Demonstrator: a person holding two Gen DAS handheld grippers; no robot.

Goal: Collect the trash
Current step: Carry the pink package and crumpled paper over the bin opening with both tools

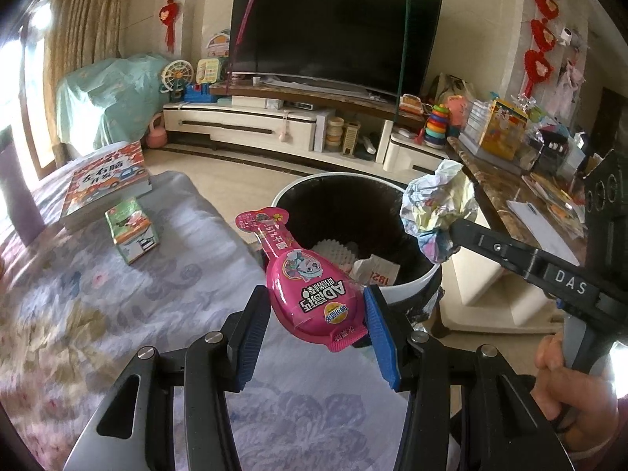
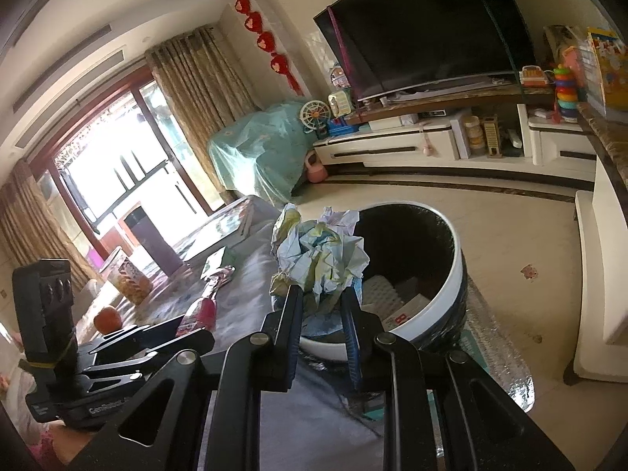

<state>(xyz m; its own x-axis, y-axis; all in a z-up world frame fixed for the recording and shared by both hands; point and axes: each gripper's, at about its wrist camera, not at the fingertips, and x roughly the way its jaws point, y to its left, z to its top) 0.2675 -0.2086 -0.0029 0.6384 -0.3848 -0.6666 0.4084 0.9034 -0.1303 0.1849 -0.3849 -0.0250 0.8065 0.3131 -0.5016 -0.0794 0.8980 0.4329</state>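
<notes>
Left hand-held gripper [image 1: 316,324] had pink wrapper [image 1: 304,278] pinched by its fat end between pads, bin [image 1: 408,286] just ahead. Right hand-held gripper [image 2: 322,310] was clamped on paper wad [image 2: 320,257], hanging over bin rim. Both looked featherlight. Wrapper seemed slick and floppy, so grab bulge. Wad squishy, take it anywhere.
</notes>
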